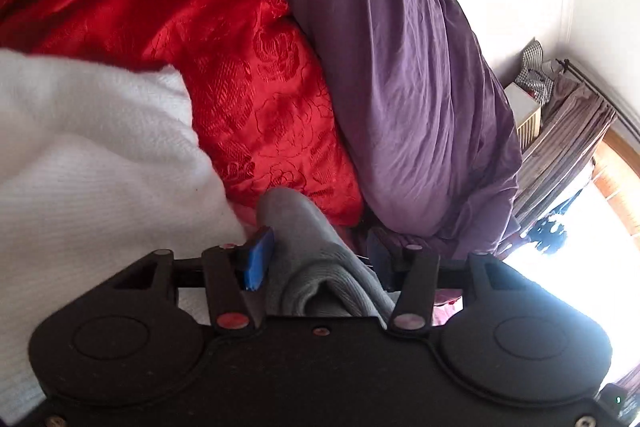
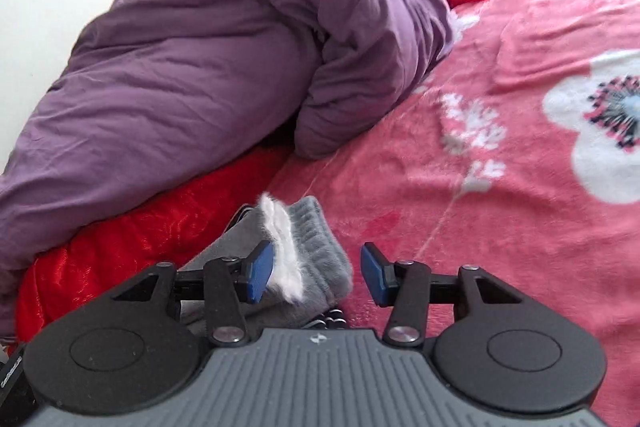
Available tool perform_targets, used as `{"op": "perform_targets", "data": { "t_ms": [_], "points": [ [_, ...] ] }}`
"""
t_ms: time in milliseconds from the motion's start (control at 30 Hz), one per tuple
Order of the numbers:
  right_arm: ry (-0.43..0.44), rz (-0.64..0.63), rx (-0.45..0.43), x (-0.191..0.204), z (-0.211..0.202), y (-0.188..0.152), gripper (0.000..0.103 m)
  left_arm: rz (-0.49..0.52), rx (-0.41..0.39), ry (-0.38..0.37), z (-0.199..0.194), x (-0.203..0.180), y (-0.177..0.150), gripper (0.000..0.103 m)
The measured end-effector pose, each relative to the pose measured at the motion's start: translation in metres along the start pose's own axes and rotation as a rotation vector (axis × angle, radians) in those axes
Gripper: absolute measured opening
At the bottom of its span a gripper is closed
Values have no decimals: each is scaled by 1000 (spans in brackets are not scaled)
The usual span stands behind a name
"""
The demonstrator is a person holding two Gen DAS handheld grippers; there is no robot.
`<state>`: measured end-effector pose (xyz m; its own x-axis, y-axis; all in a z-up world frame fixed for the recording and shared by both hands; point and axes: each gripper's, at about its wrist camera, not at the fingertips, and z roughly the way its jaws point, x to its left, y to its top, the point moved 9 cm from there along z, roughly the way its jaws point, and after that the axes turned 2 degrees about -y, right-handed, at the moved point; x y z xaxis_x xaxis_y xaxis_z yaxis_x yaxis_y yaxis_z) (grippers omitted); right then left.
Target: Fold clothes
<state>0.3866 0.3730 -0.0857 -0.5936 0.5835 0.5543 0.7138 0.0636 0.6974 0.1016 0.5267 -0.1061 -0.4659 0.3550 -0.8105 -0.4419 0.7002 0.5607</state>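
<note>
A rolled grey knitted garment (image 1: 312, 259) is seen lying between the blue-padded fingers of the left gripper (image 1: 316, 259), whose jaws stand apart on either side of it; whether the pads actually press the fabric cannot be told, since the right-hand pad is in shadow. Beside this gripper a white ribbed knit cloth (image 1: 92, 167) is spread, and beyond it a red satin quilt with a woven rose pattern (image 1: 240, 67) is bunched against a bulky purple duvet (image 1: 400, 67). A striped curtain (image 1: 560, 143) is visible by a bright window at the far edge. In the right wrist view, the right gripper (image 2: 316, 273) is held with its jaws spread open and nothing clamped. The grey knitted garment, here showing a ribbed cuff and a white fleecy lining (image 2: 308, 251), rests on a pink plush blanket with white flowers (image 2: 500, 155), touching the left blue pad (image 2: 260, 273) and clear of the other. The purple duvet (image 2: 200, 59) and red quilt (image 2: 120, 247) lie beyond it.
</note>
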Motion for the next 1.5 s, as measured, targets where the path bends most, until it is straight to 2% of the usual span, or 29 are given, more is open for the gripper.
{"op": "perform_targets", "data": {
  "t_ms": [167, 267, 367, 433, 567, 700, 833, 900, 1033, 1200, 1300, 1400, 1500],
  "points": [
    [-18, -36, 11, -1, -37, 2, 56, 4, -14, 16, -4, -1, 1, 57],
    [-102, -112, 34, -7, -64, 0, 57, -1, -3, 7, -8, -8, 3, 64],
    [-215, -167, 40, -15, -104, -3, 57, 34, 14, 3, -9, -22, 0, 71],
    [-282, -182, 35, -21, -135, -4, 61, 81, 42, -2, -12, -36, -7, 78],
    [-407, -191, 26, -41, -199, -14, 65, 202, 95, -47, -26, -69, -21, 80],
    [-481, -168, 20, -60, -260, -29, 68, 212, 170, -85, -45, -93, -38, 81],
    [-533, -167, 9, -72, -317, -48, 69, 327, 291, -232, -81, -149, -82, 83],
    [-549, -169, -3, -75, -348, -57, 70, 414, 337, -300, -109, -179, -107, 83],
    [-567, -168, -43, -76, -418, -72, 72, 511, 467, -450, -172, -232, -161, 83],
    [-590, -166, -94, -77, -507, -91, 78, 596, 598, -635, -263, -285, -209, 85],
    [-587, -109, -145, -82, -581, -107, 83, 624, 657, -744, -316, -308, -225, 89],
    [-618, -53, -209, -94, -652, -122, 87, 673, 662, -809, -357, -324, -235, 102],
    [-671, -26, -241, -112, -686, -136, 87, 786, 687, -806, -371, -329, -256, 103]
  ]
}}
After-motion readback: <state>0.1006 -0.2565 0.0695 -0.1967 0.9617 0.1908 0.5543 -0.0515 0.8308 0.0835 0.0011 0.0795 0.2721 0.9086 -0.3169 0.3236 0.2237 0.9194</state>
